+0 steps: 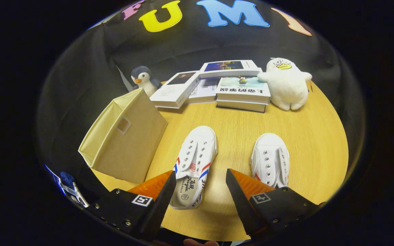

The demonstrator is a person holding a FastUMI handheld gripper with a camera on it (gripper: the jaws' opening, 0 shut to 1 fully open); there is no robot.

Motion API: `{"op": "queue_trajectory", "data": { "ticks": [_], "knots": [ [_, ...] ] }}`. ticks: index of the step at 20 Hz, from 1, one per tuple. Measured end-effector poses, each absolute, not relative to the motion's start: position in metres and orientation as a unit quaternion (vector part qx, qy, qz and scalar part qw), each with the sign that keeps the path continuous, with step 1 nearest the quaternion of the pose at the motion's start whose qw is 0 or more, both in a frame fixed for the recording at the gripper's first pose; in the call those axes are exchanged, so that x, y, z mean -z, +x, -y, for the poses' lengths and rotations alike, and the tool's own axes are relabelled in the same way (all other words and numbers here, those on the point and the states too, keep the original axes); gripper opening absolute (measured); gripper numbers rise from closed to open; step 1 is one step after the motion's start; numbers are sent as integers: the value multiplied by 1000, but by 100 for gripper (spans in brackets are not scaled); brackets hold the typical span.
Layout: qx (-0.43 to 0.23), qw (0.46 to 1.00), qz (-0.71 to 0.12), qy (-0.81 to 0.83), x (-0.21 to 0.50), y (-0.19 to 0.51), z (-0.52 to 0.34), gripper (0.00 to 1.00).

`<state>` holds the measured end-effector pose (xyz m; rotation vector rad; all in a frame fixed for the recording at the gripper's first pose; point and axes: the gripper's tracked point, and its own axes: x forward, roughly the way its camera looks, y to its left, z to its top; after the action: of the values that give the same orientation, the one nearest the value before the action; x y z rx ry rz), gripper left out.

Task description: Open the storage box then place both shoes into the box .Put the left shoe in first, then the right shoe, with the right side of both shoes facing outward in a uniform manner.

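The gripper (200, 191) is seen at the bottom centre of the frame, its two fingers spread wide apart with nothing grasped between them. The heel of the left shoe (194, 164) is framed between and just above the fingertips, slightly toward the left finger; its toe is directed toward the upper part of the frame. The right shoe (271, 159) is laid beside it at lower right, apart from it, partly overlapped by the right finger. The storage box (125, 140), a beige fabric cube, is placed at centre left on the wooden table (306, 143), tilted, with its flat panels turned toward the camera; whether its opening is exposed cannot be told from here. Beyond the shoes, in the upper centre, a stack of books (217, 89) is flanked by a penguin toy (144, 80) and a white duck toy (286, 83).

The opening step is judged not yet done, and neither shoe is in the box. For the next move, the box must first be addressed and opened; only then is the left shoe to be gripped, probably at its heel.
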<state>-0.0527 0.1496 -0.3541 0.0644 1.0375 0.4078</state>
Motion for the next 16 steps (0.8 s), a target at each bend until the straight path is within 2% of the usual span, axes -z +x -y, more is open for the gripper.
{"op": "queue_trajectory", "data": {
  "ticks": [12,14,15,16],
  "knots": [
    [-204,792,-575,-22,427,-50,-149,88],
    [-221,784,-579,-19,429,-49,-156,86],
    [-236,782,-577,-24,428,-49,-158,78],
    [-261,779,-569,-29,427,-49,-165,76]
  ]
}}
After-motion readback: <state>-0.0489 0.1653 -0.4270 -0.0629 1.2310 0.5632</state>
